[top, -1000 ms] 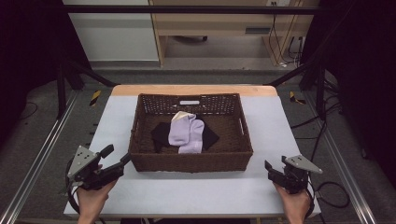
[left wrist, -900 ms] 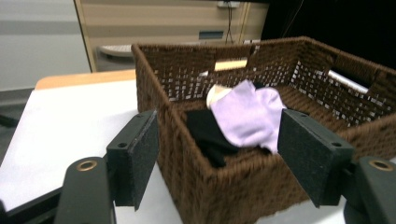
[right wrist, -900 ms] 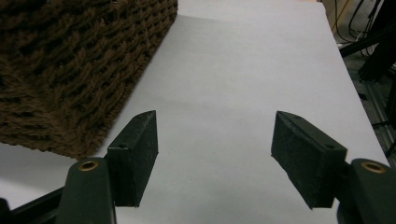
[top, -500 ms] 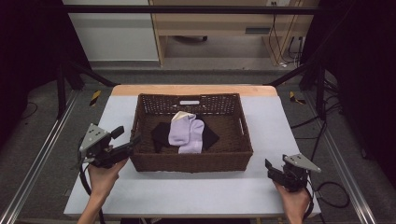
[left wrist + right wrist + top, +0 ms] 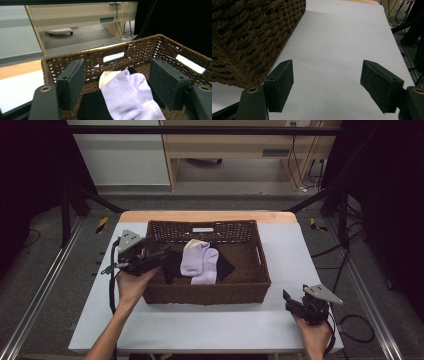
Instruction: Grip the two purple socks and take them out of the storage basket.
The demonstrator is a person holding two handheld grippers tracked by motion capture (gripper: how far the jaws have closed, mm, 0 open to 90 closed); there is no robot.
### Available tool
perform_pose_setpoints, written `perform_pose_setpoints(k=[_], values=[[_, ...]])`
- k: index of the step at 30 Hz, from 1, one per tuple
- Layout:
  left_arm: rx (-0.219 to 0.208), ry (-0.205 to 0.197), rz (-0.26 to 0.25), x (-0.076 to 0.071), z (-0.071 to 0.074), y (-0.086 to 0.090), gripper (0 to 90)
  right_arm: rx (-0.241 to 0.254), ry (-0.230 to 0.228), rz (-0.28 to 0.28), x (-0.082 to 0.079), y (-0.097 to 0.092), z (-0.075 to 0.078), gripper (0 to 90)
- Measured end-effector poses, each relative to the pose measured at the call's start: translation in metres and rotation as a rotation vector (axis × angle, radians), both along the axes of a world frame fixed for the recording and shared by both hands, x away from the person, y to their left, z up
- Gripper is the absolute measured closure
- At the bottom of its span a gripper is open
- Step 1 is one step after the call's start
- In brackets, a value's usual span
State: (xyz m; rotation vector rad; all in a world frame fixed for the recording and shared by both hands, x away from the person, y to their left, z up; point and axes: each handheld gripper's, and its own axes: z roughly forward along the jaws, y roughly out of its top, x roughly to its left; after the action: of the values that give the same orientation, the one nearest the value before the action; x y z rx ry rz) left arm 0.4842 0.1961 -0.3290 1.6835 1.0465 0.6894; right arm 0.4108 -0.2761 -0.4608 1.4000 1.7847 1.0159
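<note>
A brown wicker basket (image 5: pixel 252 290) stands in the middle of the white table (image 5: pixel 210 330), nearer its far edge, and holds a lilac sock (image 5: pixel 200 262) lying over a black garment (image 5: pixel 226 267) on the basket floor. The left gripper (image 5: pixel 159 256) reaches over the basket's left rim, its jaws spread wide and empty with the lilac sock (image 5: pixel 136 100) lying between and beyond them. The right gripper (image 5: pixel 290 301) sits near the table's near right corner, jaws wide apart over bare tabletop, just beside the basket's near right corner (image 5: pixel 249 37).
</note>
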Motion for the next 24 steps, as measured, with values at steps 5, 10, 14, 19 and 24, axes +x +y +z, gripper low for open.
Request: perform_pose_setpoints(k=[5,10,14,19,24], values=[[0.020,-0.011,-0.011,0.011,0.003,-0.011,31.1,0.003,0.001,0.000,0.001,0.000,0.000,26.8],[0.045,-0.011,-0.033,0.024,0.002,-0.023,37.8,0.001,0.004,-0.001,0.001,0.002,0.000,26.7],[0.067,-0.010,-0.031,0.036,-0.001,-0.032,40.5,-0.004,0.003,0.006,0.002,0.002,0.000,25.9],[0.098,0.023,-0.033,0.052,-0.010,-0.042,44.5,-0.012,0.009,0.010,0.003,0.002,-0.001,25.8],[0.132,0.052,-0.032,0.066,-0.018,-0.051,46.8,-0.012,0.010,0.008,0.003,0.002,-0.001,25.8]])
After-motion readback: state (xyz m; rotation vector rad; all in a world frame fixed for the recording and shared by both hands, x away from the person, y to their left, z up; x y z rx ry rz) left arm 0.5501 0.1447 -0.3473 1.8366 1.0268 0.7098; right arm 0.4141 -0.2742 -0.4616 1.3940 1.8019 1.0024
